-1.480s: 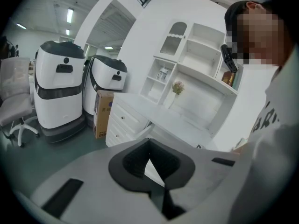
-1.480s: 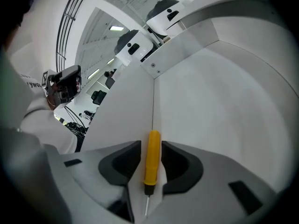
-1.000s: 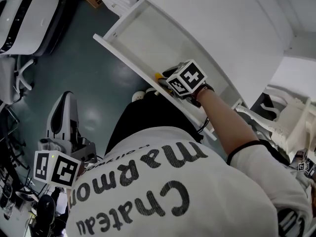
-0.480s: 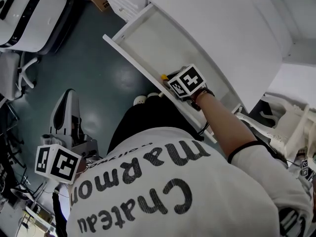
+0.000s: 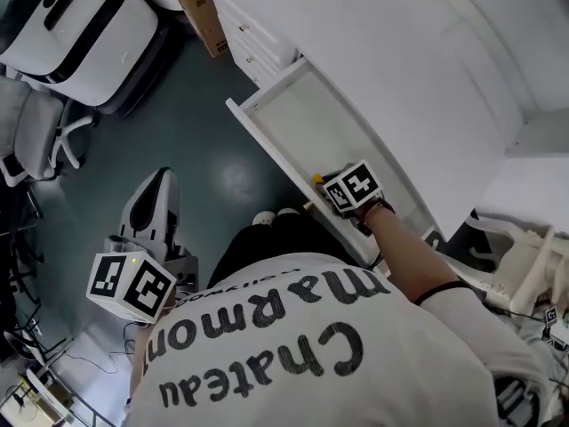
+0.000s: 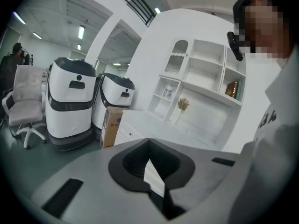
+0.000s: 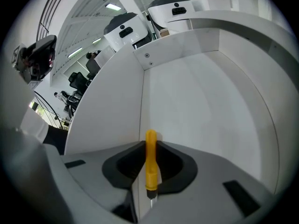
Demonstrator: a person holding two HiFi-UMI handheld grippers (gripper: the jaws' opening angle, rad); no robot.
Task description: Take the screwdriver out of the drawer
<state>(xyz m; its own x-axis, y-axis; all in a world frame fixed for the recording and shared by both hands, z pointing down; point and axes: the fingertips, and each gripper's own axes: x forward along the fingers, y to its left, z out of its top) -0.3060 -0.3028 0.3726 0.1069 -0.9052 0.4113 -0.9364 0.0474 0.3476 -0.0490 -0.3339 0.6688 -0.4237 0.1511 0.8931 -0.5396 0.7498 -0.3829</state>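
Observation:
The white drawer (image 5: 267,140) stands pulled out of the cabinet. My right gripper (image 5: 322,183) reaches steeply down into its near end. In the right gripper view the screwdriver's yellow handle (image 7: 151,157) stands upright between the jaws of the right gripper (image 7: 151,143). The jaws are closing and meet the handle on both sides, with a bit of metal shaft showing below. In the head view only a yellow tip of the screwdriver (image 5: 317,179) shows beside the marker cube. My left gripper (image 5: 163,178) hangs over the floor at my left side. The left gripper (image 6: 149,141) is shut and holds nothing.
Two white and black machines (image 6: 70,97) and a cardboard box (image 6: 110,125) stand by the cabinet's far end. An office chair (image 5: 36,132) is at the left. The white cabinet top (image 5: 400,60) runs behind the drawer. A white shelf unit (image 6: 205,78) lines the wall.
The head view has swung, so the drawer now sits lower and further right. My left gripper has risen a little. My right gripper has stayed at the screwdriver in the drawer.

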